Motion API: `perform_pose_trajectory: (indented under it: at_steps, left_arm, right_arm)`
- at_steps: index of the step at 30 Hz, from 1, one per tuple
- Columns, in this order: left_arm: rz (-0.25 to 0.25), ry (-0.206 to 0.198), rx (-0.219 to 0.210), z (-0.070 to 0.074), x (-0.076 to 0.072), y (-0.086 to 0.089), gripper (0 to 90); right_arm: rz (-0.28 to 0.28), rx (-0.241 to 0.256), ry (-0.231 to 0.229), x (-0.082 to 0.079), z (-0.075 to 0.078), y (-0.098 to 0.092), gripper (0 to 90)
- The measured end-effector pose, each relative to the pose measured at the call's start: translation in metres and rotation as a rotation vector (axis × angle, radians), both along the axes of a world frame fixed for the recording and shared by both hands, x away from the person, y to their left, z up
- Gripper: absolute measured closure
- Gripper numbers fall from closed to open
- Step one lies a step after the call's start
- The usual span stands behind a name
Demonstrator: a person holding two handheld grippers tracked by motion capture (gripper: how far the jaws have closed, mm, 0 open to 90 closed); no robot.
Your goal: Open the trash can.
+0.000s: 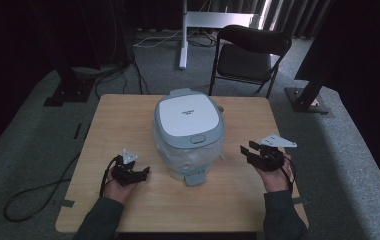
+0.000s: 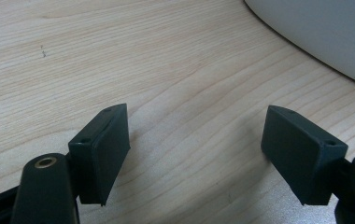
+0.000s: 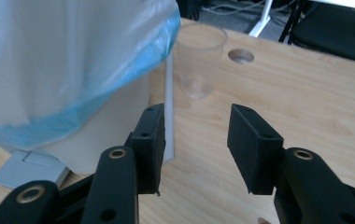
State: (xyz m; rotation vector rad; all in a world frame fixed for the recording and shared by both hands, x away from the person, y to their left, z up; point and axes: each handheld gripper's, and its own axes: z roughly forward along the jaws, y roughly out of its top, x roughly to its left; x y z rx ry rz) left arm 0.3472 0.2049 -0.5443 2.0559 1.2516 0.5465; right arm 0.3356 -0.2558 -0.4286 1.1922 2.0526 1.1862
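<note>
Nearest the person, the left gripper (image 1: 139,172) and the right gripper (image 1: 248,150) flank the white pedal bin with a grey-blue lid and thin plastic liner (image 1: 188,134), which stands mid-bench on the pale wooden bench (image 1: 128,115); both sets of jaws gape wide and hold nothing. The bin looks light and rigid, its liner (image 3: 63,65) soft and slippery, so the firm lid rim seems the safer hold. Beyond the bin, a clear plastic cup (image 3: 199,60) stands.
</note>
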Motion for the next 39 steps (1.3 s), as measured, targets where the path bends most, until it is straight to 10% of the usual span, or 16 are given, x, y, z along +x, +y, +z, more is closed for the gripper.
perform_pose_trajectory:
  at_steps: [39]
  left_arm:
    - [-0.002,-0.003,0.0,0.0,0.001,0.0,23.4]
  right_arm:
    - [0.173,0.028,-0.077,-0.002,0.076,0.034,83.5]
